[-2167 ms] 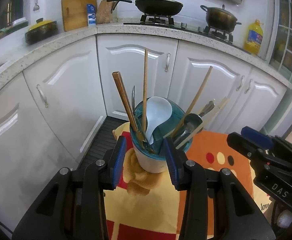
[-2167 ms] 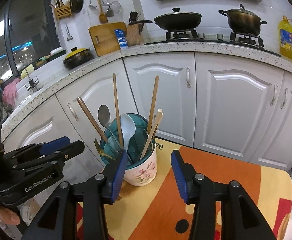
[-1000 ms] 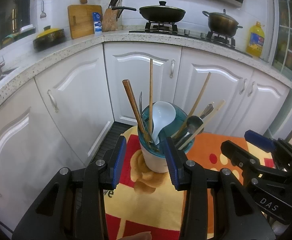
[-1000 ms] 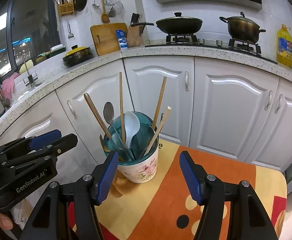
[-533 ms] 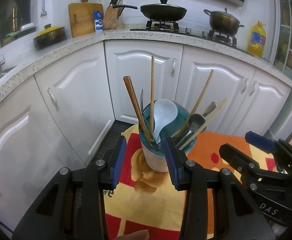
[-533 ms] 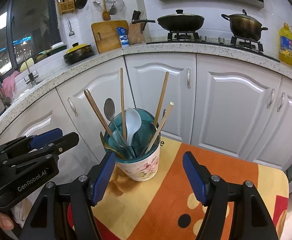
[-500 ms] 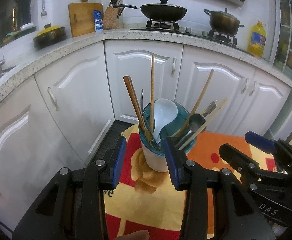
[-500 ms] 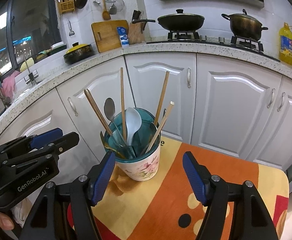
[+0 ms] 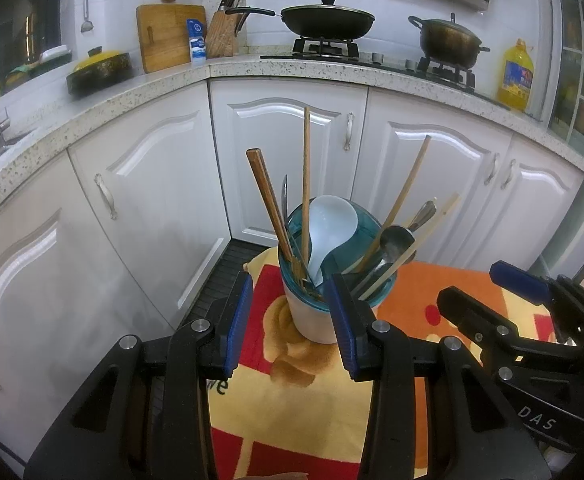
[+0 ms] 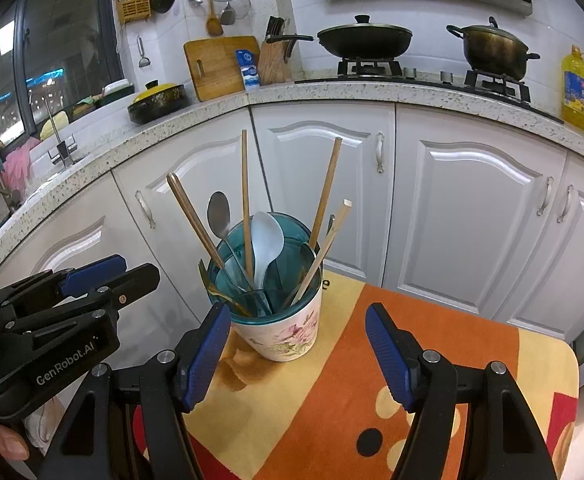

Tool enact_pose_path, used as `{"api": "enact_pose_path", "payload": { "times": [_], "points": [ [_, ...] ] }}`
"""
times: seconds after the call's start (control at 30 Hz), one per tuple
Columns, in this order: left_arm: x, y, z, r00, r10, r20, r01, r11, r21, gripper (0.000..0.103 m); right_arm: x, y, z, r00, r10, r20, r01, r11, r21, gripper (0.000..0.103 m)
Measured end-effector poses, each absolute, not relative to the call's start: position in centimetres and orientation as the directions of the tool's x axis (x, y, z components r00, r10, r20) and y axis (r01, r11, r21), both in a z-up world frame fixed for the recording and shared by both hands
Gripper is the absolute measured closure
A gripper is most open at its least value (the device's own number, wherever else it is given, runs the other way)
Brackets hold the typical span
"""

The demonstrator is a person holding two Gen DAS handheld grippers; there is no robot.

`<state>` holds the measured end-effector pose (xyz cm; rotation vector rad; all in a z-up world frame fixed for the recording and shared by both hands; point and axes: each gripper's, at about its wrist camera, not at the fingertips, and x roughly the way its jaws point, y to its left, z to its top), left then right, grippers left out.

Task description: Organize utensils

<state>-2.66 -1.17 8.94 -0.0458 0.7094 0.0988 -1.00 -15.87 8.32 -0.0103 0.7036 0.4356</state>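
A white flowered cup (image 9: pixel 312 318) (image 10: pixel 282 334) with a teal insert stands on the orange and yellow cloth (image 9: pixel 292 420) (image 10: pixel 332 400). It holds several wooden chopsticks (image 9: pixel 305 184), a white soup spoon (image 9: pixel 332 220) (image 10: pixel 266 240), a metal spoon (image 10: pixel 219 210) and a gold fork. My left gripper (image 9: pixel 290 320) is open, short of the cup, which shows between its blue pads. In the right wrist view this left gripper (image 10: pixel 104 276) sits left of the cup and apart from it. My right gripper (image 10: pixel 298 340) is wide open and holds nothing. The right gripper (image 9: pixel 512 300) is right of the cup.
White cabinet doors (image 10: pixel 472 220) curve round behind the table. The stone counter (image 9: pixel 152 92) carries a black pan (image 9: pixel 328 20), a pot (image 9: pixel 448 42), an oil bottle (image 9: pixel 516 76) and a cutting board (image 9: pixel 170 36). A person's fingers (image 10: pixel 0 440) hold the left gripper's handle.
Since about two seconds ago both grippers have drawn back a little from the cup and the right jaws have widened. Over the last half second nothing moves.
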Motion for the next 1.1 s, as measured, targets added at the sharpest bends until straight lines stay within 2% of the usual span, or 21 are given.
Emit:
{"api": "enact_pose_path", "payload": {
  "times": [1.1],
  "points": [
    [-1.82, -1.21, 8.14, 0.739, 0.085, -0.668, -0.113, 0.994, 0.002, 0.065, -0.15, -15.73, 7.48, 0.656, 0.385, -0.65, -0.39, 0.909, 0.145, 0.035]
  ]
}}
